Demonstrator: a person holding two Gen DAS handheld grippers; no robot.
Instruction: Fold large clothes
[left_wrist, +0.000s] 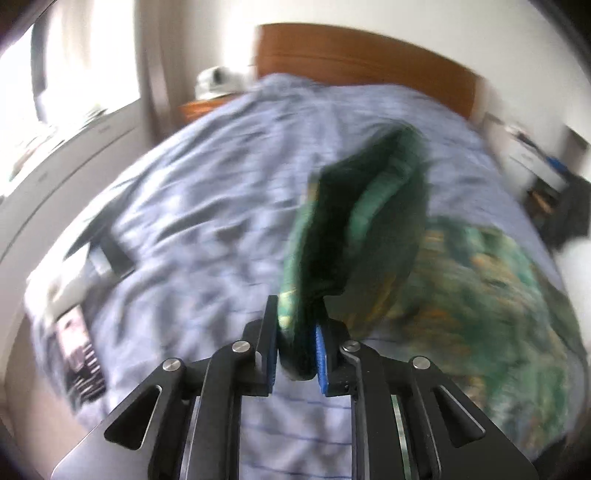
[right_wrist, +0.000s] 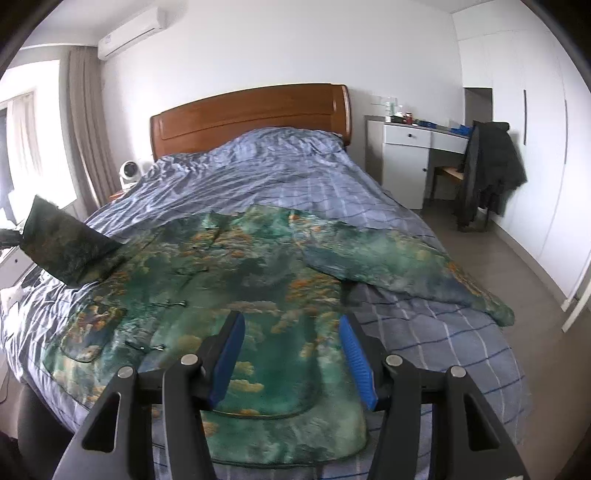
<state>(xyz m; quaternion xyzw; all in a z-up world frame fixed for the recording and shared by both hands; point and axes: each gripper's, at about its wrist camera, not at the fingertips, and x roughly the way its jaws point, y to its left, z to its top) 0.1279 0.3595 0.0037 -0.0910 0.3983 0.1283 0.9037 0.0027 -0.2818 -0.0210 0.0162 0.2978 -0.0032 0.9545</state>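
A large green jacket (right_wrist: 258, 280) with orange patches and knot buttons lies spread on the blue checked duvet (right_wrist: 280, 177). Its right sleeve (right_wrist: 399, 266) rests flat across the cover. Its left sleeve (right_wrist: 70, 243) is lifted off the bed at the left edge of the right wrist view. In the blurred left wrist view, my left gripper (left_wrist: 297, 343) is shut on the cuff end of that sleeve (left_wrist: 354, 206), the cloth bunched between the pads. My right gripper (right_wrist: 291, 347) hovers open over the jacket's lower hem, nothing between its blue pads (right_wrist: 356, 354).
A wooden headboard (right_wrist: 251, 114) stands at the far end. A small white fan (right_wrist: 129, 173) sits to its left. A white desk (right_wrist: 410, 147) and a chair draped with a dark coat (right_wrist: 487, 170) stand on the right. Dark flat items (left_wrist: 107, 254) lie near the bed's left edge.
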